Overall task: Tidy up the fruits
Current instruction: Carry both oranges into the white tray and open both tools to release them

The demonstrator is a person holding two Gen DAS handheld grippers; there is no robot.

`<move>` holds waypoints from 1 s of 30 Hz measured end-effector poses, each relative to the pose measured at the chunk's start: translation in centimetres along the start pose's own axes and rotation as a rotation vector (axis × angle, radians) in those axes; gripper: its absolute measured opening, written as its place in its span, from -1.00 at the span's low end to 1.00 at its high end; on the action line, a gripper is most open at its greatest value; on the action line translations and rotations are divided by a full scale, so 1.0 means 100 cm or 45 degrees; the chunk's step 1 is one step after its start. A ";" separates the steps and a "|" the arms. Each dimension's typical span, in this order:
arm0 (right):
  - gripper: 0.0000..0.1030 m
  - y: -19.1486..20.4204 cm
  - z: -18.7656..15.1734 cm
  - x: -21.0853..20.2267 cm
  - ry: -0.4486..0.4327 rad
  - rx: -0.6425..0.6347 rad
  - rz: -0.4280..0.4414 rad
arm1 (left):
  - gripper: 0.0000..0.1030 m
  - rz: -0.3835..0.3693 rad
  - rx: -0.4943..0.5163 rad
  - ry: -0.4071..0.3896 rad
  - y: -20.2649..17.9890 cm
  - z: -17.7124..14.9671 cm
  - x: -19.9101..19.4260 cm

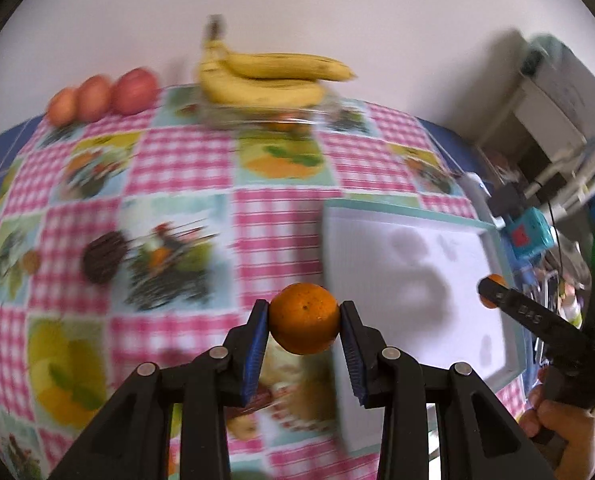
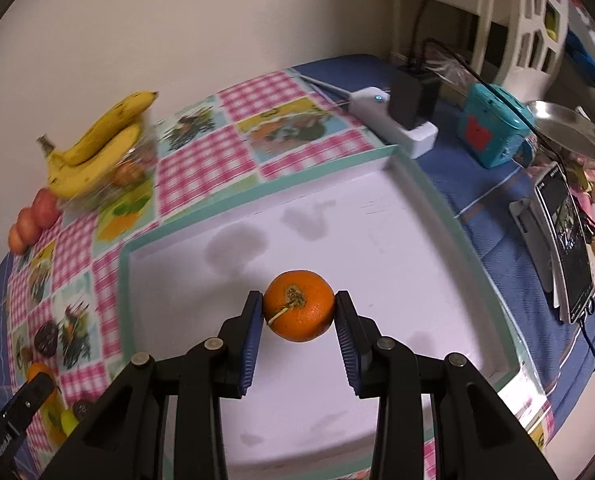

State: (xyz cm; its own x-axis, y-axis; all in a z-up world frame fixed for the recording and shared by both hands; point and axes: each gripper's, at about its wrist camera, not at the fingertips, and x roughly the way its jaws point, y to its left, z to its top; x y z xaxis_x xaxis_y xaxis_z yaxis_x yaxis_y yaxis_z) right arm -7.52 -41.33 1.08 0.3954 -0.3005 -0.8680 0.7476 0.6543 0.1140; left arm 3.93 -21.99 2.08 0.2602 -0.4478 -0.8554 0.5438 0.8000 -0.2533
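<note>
Oranges, 1 clamped in the left hand-held gripper (image 1: pixel 303 326) and 1 in the right hand-held gripper (image 2: pixel 299 312), could slip and roll off the white tray (image 2: pixel 377 248) if released high.

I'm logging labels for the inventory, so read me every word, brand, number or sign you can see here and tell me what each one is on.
Right gripper, on its black finger: embossed letters, too blurred to read with confidence.
Left gripper, on its black finger: small white print, too small to read.
Phone on its stand: screen shows an image, any text too small to read.
Teal box: a red patch, no legible writing.
Nothing else carries readable text.
</note>
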 end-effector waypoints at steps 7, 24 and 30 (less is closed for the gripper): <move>-0.27 -0.023 0.011 0.011 0.005 0.066 -0.031 | -0.27 -0.008 0.115 0.053 -0.045 0.006 0.041; -0.27 -0.058 0.019 0.052 0.058 0.152 -0.070 | -0.27 0.008 0.149 0.142 -0.064 0.005 0.103; -0.27 -0.054 0.021 0.053 0.055 0.131 -0.090 | -0.23 0.007 0.129 0.180 -0.061 0.006 0.099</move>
State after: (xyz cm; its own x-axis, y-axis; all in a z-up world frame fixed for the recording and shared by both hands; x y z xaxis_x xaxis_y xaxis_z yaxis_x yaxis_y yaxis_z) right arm -8.38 -47.95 -3.07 0.3179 -0.3117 -0.8954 0.8244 0.5573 0.0987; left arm 3.66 -31.59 -4.55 0.1521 -0.3774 -0.9135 0.6223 0.7546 -0.2081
